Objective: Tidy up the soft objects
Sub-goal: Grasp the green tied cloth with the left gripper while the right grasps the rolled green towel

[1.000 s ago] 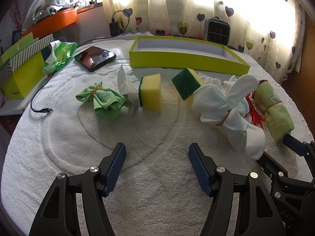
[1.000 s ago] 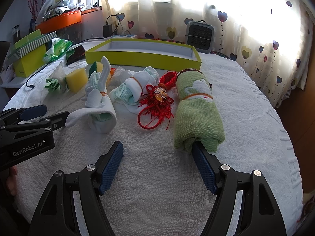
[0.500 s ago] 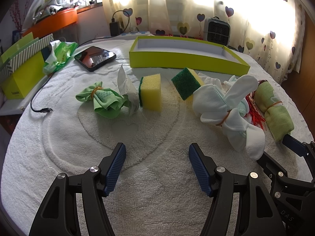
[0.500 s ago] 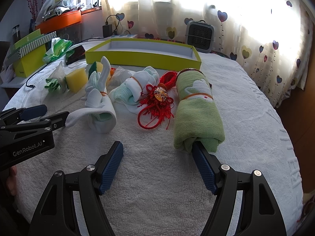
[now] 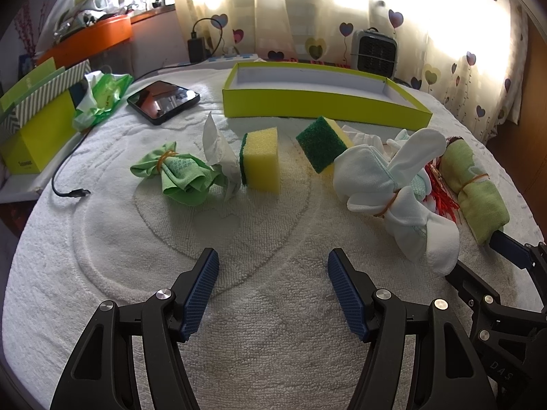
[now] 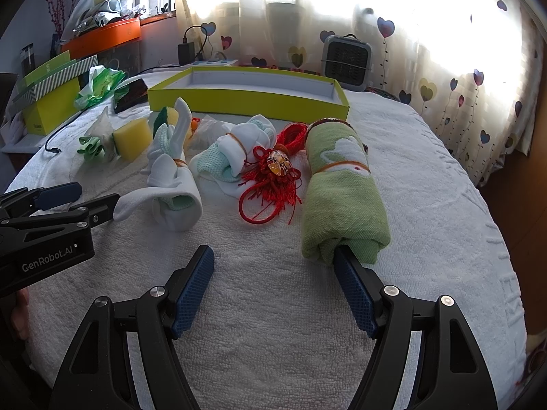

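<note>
Nothing packed yet; yellow tray lies empty.

On the towel-covered counter, green cloth bundle, sponges, white bundle and green towel roll remain unsorted; left gripper and right gripper are held spread, grasping nothing.

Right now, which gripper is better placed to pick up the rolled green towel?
Right. The right gripper is open, one finger already touching the rolled green towel's near end. The left gripper is open over bare tablecloth.
</note>
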Motion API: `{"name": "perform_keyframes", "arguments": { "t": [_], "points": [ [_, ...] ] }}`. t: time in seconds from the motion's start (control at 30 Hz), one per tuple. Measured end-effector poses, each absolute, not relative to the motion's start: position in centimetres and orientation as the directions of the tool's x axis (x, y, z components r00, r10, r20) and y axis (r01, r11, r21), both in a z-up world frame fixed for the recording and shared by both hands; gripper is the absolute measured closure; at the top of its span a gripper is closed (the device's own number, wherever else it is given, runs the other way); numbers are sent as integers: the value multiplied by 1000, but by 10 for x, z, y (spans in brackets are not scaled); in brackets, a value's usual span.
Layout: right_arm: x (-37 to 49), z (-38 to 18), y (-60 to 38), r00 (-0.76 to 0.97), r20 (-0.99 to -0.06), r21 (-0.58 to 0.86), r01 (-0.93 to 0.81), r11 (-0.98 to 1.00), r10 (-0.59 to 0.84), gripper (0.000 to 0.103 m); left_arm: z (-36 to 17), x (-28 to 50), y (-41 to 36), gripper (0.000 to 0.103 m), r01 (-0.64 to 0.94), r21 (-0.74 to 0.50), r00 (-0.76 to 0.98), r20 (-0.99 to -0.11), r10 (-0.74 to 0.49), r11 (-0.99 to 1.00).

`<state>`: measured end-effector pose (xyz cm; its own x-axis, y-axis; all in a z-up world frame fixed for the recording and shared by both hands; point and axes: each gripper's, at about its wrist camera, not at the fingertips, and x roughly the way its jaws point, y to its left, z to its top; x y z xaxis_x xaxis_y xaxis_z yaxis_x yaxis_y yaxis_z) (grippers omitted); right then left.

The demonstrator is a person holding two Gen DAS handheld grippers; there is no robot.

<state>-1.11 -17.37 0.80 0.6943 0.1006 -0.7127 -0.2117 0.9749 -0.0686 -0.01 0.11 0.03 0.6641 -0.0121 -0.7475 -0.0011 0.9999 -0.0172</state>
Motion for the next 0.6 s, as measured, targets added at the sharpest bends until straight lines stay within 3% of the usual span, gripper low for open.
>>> {"name": "perform_keyframes", "arguments": {
  "t": [0.27, 0.6],
  "points": [
    [-16, 16, -196, 683, -702, 45, -239, 970, 201, 30, 9, 3, 23, 38, 29, -132, 641, -758, -120, 991],
    [-16, 40, -209, 698, -659, 115, -275, 955, 280, 30, 19, 0, 50, 38, -3, -213, 629, -760, -164, 977]
  ]
}}
